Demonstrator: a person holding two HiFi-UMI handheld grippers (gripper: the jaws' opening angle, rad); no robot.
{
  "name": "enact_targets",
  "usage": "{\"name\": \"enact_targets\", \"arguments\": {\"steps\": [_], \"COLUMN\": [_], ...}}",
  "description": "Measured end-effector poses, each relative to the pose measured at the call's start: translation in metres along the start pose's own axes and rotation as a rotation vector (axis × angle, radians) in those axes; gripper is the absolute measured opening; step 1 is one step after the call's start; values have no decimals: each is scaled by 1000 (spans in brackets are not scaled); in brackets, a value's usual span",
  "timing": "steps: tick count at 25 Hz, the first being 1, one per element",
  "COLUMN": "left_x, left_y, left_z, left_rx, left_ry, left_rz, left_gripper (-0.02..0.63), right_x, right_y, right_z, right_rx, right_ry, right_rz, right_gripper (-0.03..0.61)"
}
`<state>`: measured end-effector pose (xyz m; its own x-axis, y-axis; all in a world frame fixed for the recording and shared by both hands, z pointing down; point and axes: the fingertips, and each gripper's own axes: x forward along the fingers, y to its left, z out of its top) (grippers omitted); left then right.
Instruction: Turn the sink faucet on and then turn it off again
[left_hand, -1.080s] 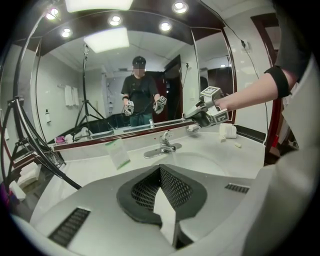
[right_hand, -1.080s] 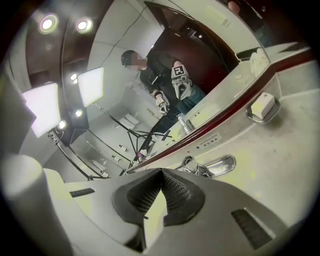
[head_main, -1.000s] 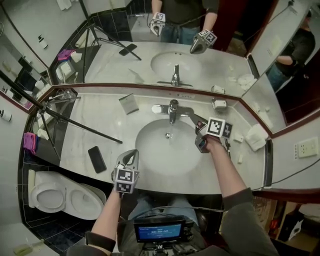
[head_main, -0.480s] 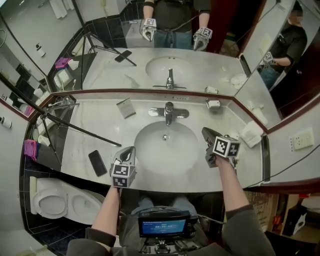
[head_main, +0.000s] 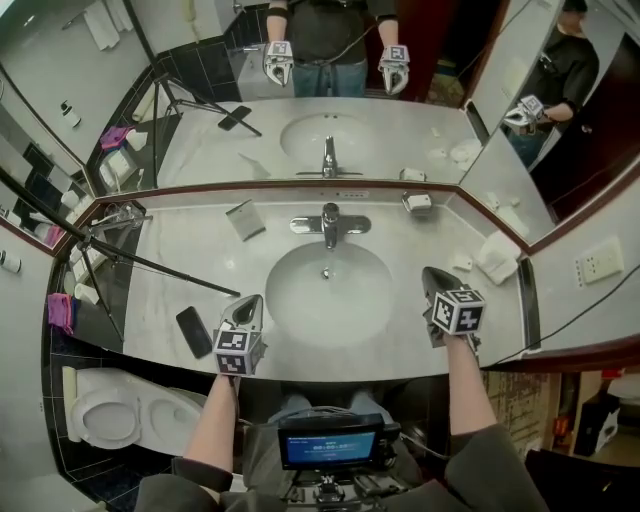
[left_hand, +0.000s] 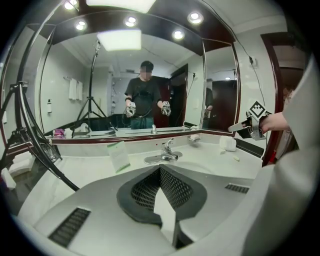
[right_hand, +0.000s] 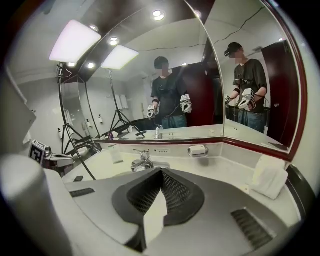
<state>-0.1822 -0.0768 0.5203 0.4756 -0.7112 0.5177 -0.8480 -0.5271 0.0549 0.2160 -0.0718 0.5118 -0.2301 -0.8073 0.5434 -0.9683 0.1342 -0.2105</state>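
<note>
The chrome faucet (head_main: 330, 226) stands behind the white oval sink (head_main: 300, 330), its lever lying level over the spout; I see no water stream. My right gripper (head_main: 432, 275) is shut and empty, hovering over the counter at the sink's right rim, well apart from the faucet. My left gripper (head_main: 250, 303) is also shut and empty, at the sink's front left rim. In the left gripper view the faucet (left_hand: 164, 156) lies straight beyond the shut jaws (left_hand: 160, 170). The right gripper view shows the faucet (right_hand: 144, 162) ahead and slightly left of its closed tips (right_hand: 161, 172).
A black phone (head_main: 193, 331) lies on the counter left of my left gripper. A tripod leg (head_main: 150, 262) crosses the left counter. A card (head_main: 244, 219), a soap dish (head_main: 417, 202) and folded towels (head_main: 497, 258) stand along the mirror wall. A toilet (head_main: 120, 410) is below left.
My right gripper has pulled back from beside the faucet lever toward the front right of the counter. The left gripper has stayed by the sink's front left rim.
</note>
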Motion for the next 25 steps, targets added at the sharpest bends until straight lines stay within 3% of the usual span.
{"name": "enact_targets", "arguments": {"steps": [13, 21, 25], "left_x": [-6, -9, -6], "left_y": [-1, -5, -11], "left_z": [1, -8, -13], "left_rx": [-10, -19, -20], "left_ry": [-5, 4, 14], "left_rz": [25, 26, 20], "left_gripper": [2, 2, 2], "right_x": [-20, -14, -7], "right_y": [-25, -16, -5], "right_z": [-15, 3, 35], "right_rx": [25, -84, -223], "right_ry": [-14, -29, -62], "right_rz": [-49, -47, -51], "right_gripper": [0, 0, 32]}}
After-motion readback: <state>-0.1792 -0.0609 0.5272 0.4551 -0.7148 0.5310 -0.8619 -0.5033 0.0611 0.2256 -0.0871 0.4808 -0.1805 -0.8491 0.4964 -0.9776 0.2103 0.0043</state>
